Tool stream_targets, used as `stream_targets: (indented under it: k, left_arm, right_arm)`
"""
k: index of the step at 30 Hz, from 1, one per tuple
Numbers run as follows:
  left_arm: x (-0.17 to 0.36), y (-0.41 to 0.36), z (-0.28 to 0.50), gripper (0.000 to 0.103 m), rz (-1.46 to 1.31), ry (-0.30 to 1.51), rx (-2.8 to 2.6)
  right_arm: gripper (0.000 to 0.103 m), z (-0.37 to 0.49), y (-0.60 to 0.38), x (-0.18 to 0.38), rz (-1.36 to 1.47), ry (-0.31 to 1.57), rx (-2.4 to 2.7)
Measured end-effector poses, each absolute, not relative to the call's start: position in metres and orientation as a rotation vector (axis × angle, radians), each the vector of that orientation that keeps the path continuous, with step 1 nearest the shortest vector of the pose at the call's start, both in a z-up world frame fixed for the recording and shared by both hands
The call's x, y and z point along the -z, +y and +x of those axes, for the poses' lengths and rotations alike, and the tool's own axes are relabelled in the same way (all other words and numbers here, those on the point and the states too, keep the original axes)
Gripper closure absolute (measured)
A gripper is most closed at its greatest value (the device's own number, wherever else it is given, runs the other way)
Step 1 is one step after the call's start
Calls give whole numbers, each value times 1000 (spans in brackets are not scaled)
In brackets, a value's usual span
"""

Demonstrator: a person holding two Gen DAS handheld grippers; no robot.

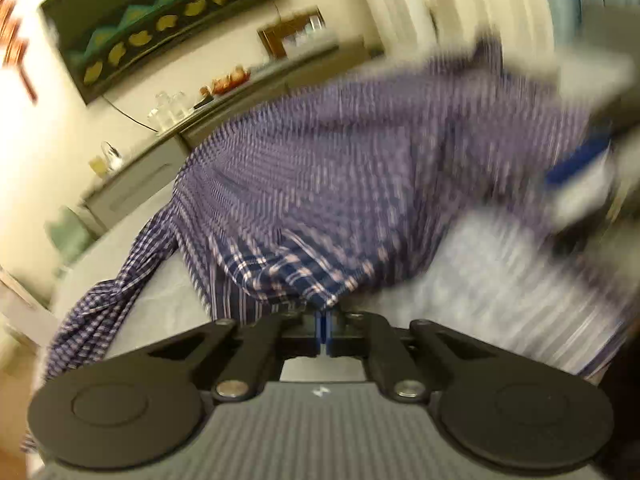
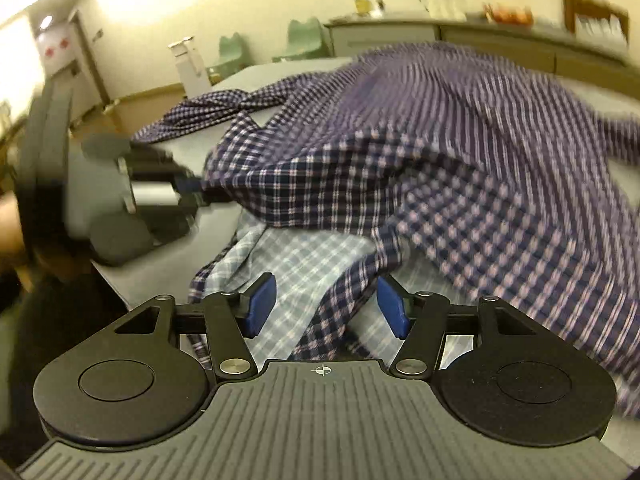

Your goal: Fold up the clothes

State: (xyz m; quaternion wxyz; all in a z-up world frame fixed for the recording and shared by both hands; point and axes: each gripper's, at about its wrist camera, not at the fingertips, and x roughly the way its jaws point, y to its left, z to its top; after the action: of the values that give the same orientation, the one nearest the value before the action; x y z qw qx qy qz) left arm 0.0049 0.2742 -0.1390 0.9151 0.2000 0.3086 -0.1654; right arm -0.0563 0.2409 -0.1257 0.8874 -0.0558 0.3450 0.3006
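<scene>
A blue and purple plaid shirt (image 1: 340, 168) lies bunched on a grey table (image 1: 160, 280), one sleeve trailing off to the left. My left gripper (image 1: 324, 334) is shut on the shirt's hem, its blue pads pressed together with the cloth edge pinched at their tips. The right wrist view shows the same gripper (image 2: 196, 190) at the left, holding the shirt (image 2: 460, 140) up off the table (image 2: 168, 152). My right gripper (image 2: 326, 308) stands open over the pale inner side of the shirt. A dark plaid fold runs loosely between its fingers, and the pads do not press on it.
A long counter (image 1: 132, 184) with glass jars (image 1: 168, 108) and small items runs along the far wall, under a dark painting (image 1: 168, 20). Green chairs (image 2: 236, 52) and a white box (image 2: 190, 64) stand beyond the table's far end. A hand (image 2: 8, 220) shows at the left edge.
</scene>
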Motion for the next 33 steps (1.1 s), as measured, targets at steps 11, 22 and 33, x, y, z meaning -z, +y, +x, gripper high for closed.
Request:
stream_targets:
  k: [11, 22, 33]
  left_arm:
    - [49, 337, -5, 91, -14, 755, 272]
    - [106, 306, -45, 46, 231, 764, 246]
    - [177, 250, -35, 101, 667, 641, 193]
  right_arm:
    - [39, -94, 339, 106, -766, 220, -533]
    - [46, -90, 272, 106, -499, 411, -532]
    - [42, -86, 226, 95, -240, 454, -667]
